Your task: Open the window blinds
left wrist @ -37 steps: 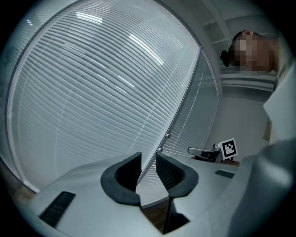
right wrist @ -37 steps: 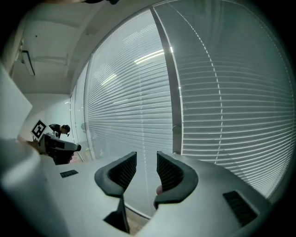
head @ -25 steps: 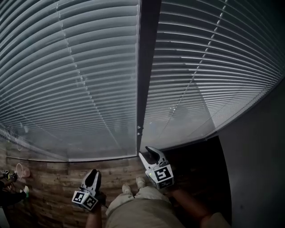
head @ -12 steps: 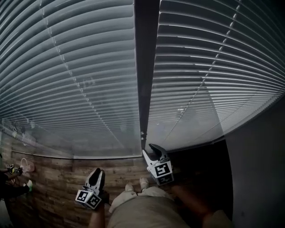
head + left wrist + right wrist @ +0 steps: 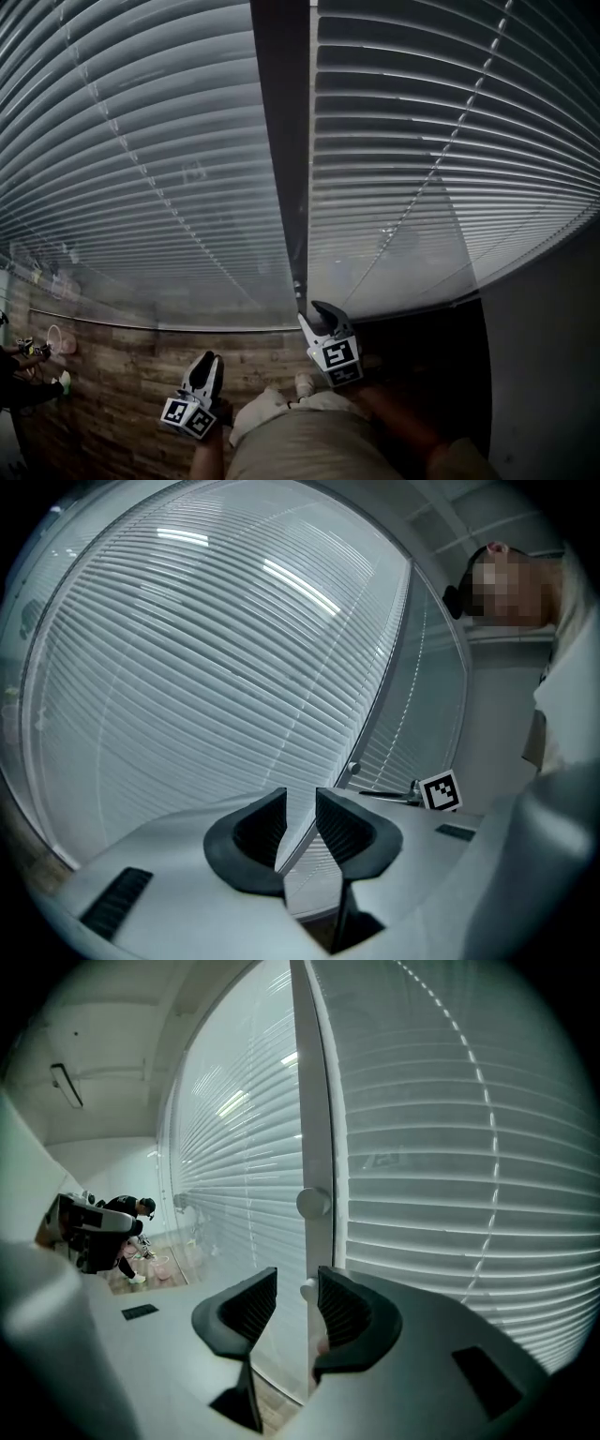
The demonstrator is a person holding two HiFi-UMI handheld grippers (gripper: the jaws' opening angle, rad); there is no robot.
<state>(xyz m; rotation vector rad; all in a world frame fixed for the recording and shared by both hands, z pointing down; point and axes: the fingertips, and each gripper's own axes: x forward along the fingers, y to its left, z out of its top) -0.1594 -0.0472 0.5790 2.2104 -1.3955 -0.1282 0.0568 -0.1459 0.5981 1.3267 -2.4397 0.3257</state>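
Observation:
Two closed slatted blinds cover the windows: a left blind (image 5: 141,169) and a right blind (image 5: 450,141), split by a dark upright frame (image 5: 281,141). My right gripper (image 5: 323,309) is near the foot of that frame, open, its jaws (image 5: 297,1283) on either side of a thin upright edge below a round white knob (image 5: 313,1202); the pads press nothing. My left gripper (image 5: 208,360) is lower and further left, open and empty. In the left gripper view its jaws (image 5: 300,799) face the left blind (image 5: 206,658), and the right gripper's marker cube (image 5: 441,791) shows beyond them.
A wood-plank floor (image 5: 122,375) runs under the blinds. A dark wall (image 5: 553,356) closes the right side. A person (image 5: 122,1213) and a pink bucket (image 5: 64,339) are far off to the left. The wearer's legs (image 5: 300,441) fill the bottom of the head view.
Both grippers have sunk a little in front of the blinds, the right one more. The head view has swung, so the frame now leans more to the left. Both jaws are unchanged.

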